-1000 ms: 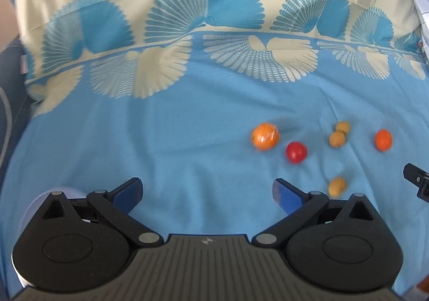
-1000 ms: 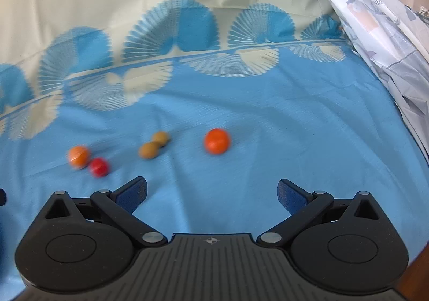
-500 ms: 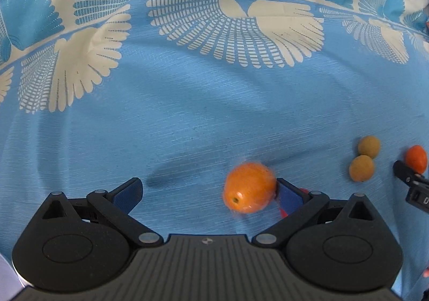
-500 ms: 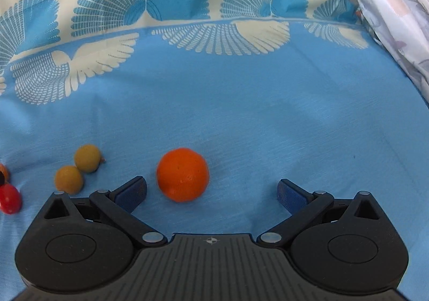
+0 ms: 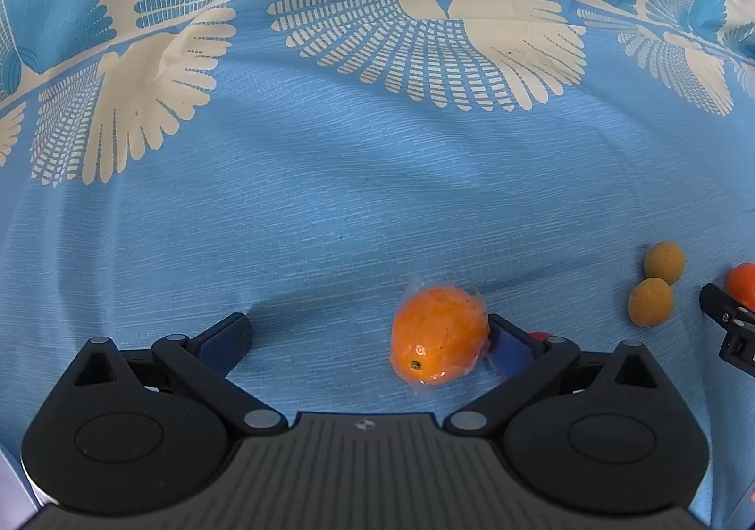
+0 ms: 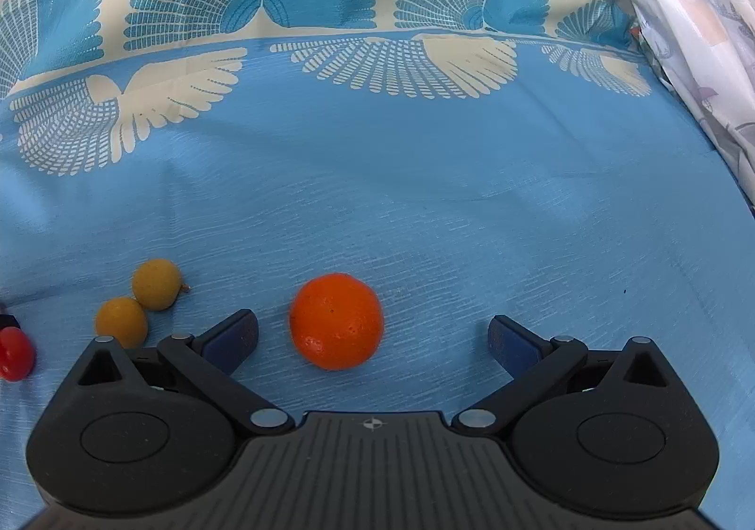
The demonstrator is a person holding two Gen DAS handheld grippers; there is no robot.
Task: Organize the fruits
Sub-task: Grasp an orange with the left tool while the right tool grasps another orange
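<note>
Left hand-held gripper [image 5: 365,339] spread wide; plastic-wrapped orange [image 5: 440,335] lies on blue cloth [image 5: 330,199] between its fingers, against the right one; right hand-held gripper [image 6: 373,336] also wide, bare orange [image 6: 336,320] between its fingers, nearer the left, touching neither; two tan fruits [image 6: 139,301] and red fruit [image 6: 15,353] lie left of it.

blue cloth [image 6: 424,209] with cream-and-blue fan patterns — between the right tongs a bright orange fruit [image 6: 336,321]; to their left, two yellow-brown fruits [image 6: 139,303] and a red one [image 6: 14,353].
</note>
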